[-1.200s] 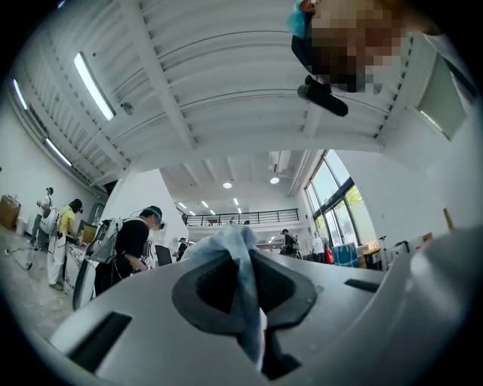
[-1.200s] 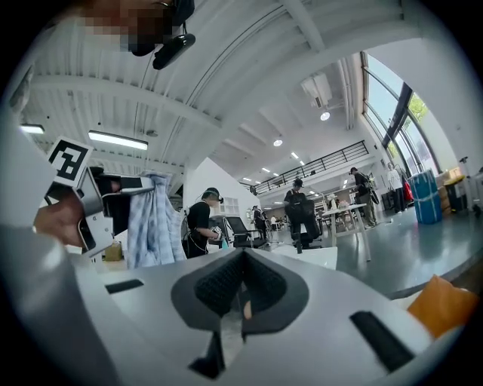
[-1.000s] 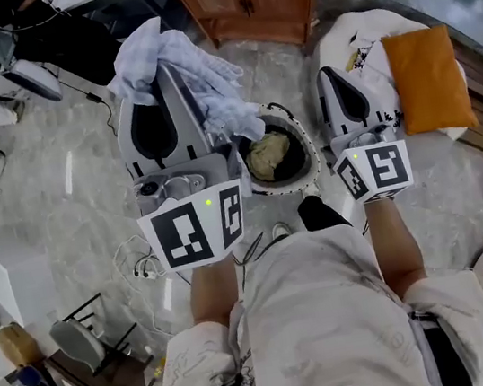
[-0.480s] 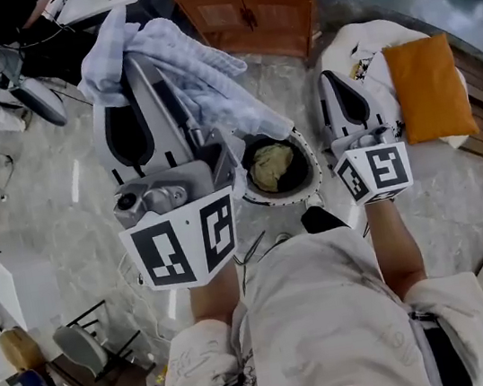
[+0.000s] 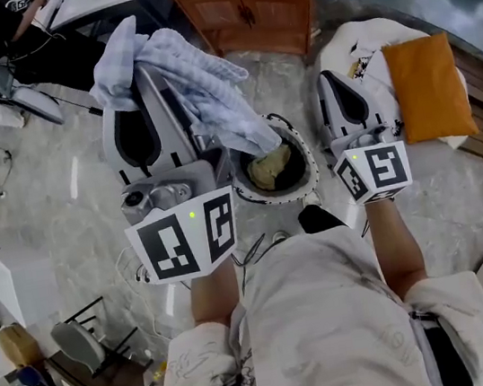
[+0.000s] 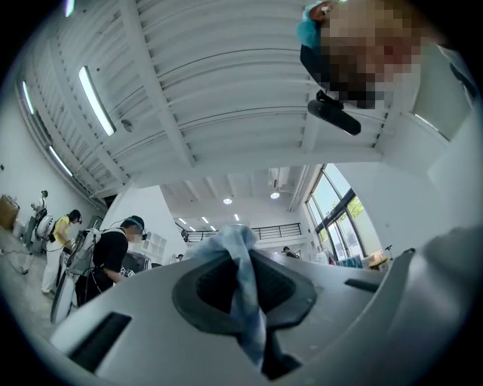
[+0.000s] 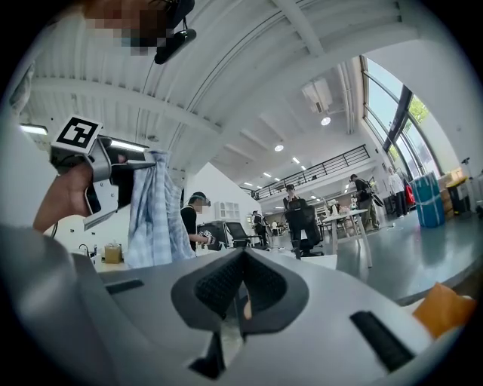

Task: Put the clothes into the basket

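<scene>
My left gripper is raised at the left of the head view, shut on a light blue checked cloth. The cloth drapes over the jaws and hangs down to the left rim of the round basket. A yellowish garment lies inside the basket. In the left gripper view the cloth is pinched between the closed jaws of that gripper. My right gripper stays to the right of the basket, shut with nothing in it. The right gripper view shows the blue cloth hanging at left.
A white printed garment and an orange cloth lie on a seat at the right. A wooden cabinet stands behind the basket. Cables and equipment lie on the floor at left. People work at desks farther off.
My left gripper has lifted the blue cloth higher, so its lower end hangs over the basket's left rim. The right gripper has stayed still.
</scene>
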